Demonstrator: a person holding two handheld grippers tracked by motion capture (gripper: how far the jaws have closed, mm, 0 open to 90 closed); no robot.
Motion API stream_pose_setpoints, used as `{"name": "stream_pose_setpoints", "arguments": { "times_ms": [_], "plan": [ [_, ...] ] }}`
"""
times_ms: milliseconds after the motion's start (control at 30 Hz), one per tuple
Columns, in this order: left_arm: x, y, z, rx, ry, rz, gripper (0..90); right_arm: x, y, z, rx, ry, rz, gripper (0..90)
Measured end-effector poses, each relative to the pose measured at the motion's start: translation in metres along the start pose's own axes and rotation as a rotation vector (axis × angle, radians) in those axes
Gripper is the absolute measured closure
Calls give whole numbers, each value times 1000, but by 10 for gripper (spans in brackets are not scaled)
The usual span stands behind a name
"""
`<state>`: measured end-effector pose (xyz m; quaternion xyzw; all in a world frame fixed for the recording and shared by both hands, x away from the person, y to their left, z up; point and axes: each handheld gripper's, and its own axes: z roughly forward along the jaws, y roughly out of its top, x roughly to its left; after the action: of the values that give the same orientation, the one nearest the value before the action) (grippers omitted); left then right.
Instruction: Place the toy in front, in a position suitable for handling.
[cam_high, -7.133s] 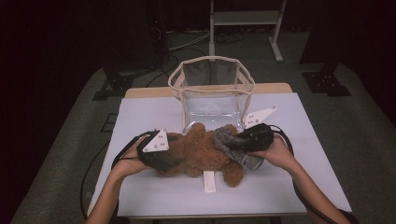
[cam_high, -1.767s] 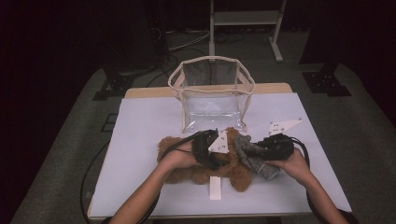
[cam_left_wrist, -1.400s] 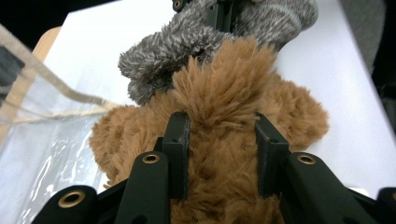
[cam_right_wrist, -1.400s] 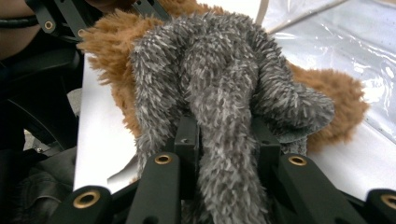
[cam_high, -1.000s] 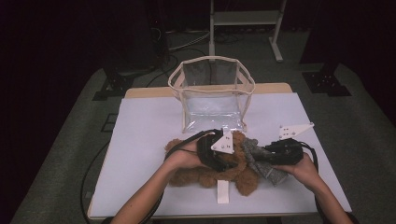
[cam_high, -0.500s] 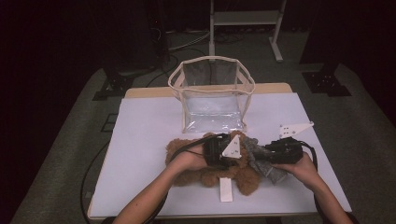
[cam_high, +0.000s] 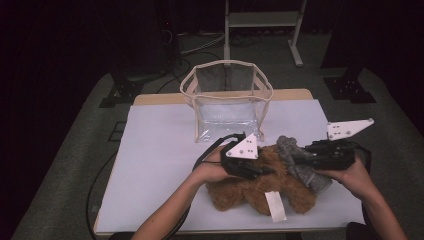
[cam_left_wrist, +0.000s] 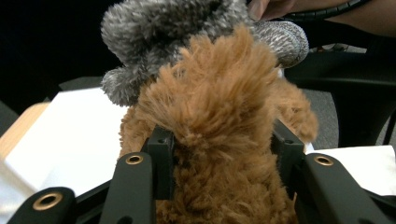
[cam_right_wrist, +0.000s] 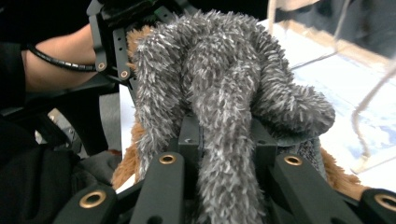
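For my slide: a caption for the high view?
Left gripper clamps brown plush toy, right gripper clamps its grey scarf.

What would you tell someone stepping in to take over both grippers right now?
Left gripper: shut on the brown plush, clamping a tuft of its fur; its jaws have just closed on it.
Right gripper: shut on the grey plush, a fold of it pinched between the jaws.
Where things are: both toys sit together at the near right of the table, grey on top of brown. The clear bag stands open and upright just behind them.
Done: both toys gripped.
Left: probably lifting them into the bag, which looks empty so far.
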<state>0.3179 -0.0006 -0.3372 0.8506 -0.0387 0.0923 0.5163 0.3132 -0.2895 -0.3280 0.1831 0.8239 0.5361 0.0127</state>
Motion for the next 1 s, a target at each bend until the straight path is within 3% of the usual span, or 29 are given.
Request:
{"name": "stream_pose_setpoints", "arguments": {
  "times_ms": [233,467,533,600,700,767,1000],
  "plan": [
    [-2,-23,-42,-30,44,-47,479,1,24,45,28,72,-41,734],
    [-6,-28,-83,-1,84,-58,208,14,64,83,55,118,-117,738],
    [-7,-29,-89,2,104,-58,179,18,73,90,51,128,-134,740],
    [-7,-31,-94,4,119,-62,207,22,79,98,56,130,-150,741],
    [-8,-34,-103,-11,152,-66,416,23,86,105,52,133,-166,741],
    [-9,-36,-106,-18,153,-60,499,23,88,105,46,138,-160,742],
    [-10,-41,-109,-80,143,-92,543,24,81,89,16,119,-161,741]
  ]
}}
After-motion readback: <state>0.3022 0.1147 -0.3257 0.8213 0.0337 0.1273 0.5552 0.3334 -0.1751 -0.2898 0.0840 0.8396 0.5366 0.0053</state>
